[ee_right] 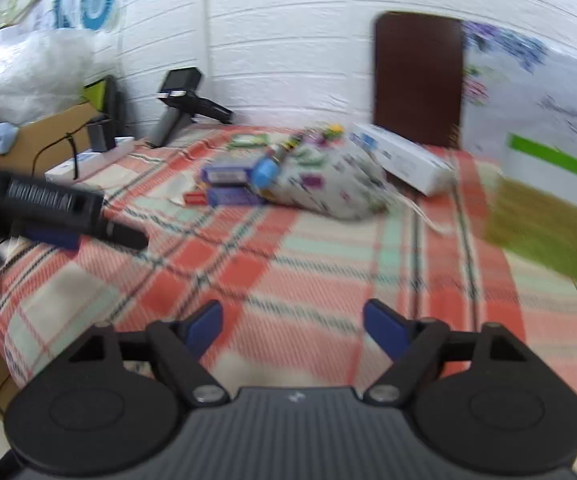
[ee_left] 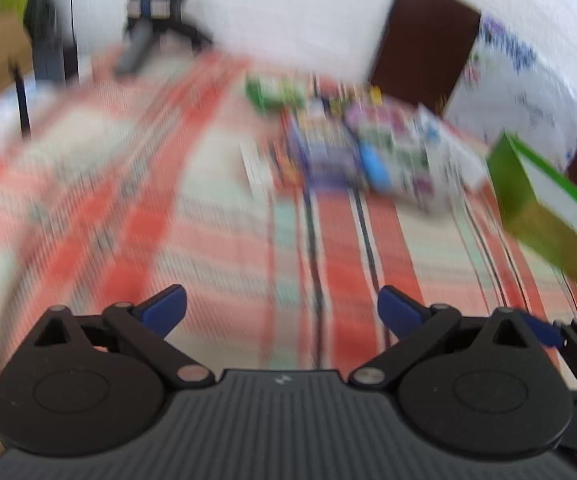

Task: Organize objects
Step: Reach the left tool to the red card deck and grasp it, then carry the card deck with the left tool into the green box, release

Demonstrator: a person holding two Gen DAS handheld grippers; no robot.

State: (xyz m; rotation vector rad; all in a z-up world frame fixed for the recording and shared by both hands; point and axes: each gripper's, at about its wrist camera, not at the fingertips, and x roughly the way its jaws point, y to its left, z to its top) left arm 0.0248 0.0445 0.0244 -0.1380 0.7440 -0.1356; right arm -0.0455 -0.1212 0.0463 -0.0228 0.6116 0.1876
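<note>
Both tongs, left [ee_left: 282,308] and right [ee_right: 292,326], are hanging apart and empty over the plaid bed [ee_right: 288,264], since the clutter [ee_right: 248,184] to organize is lying well ahead beside the patterned pouch [ee_right: 328,184].

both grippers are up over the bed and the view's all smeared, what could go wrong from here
1. Both views are motion-blurred, so the grippers seem to be moving fast; the left gripper and right gripper are both open and empty, and could overshoot into the pile.
2. The purple boxes and blue item lie tight against the patterned pouch, so a grasp may drag a neighbour.
3. The green box sits close on the right and might get bumped.
</note>
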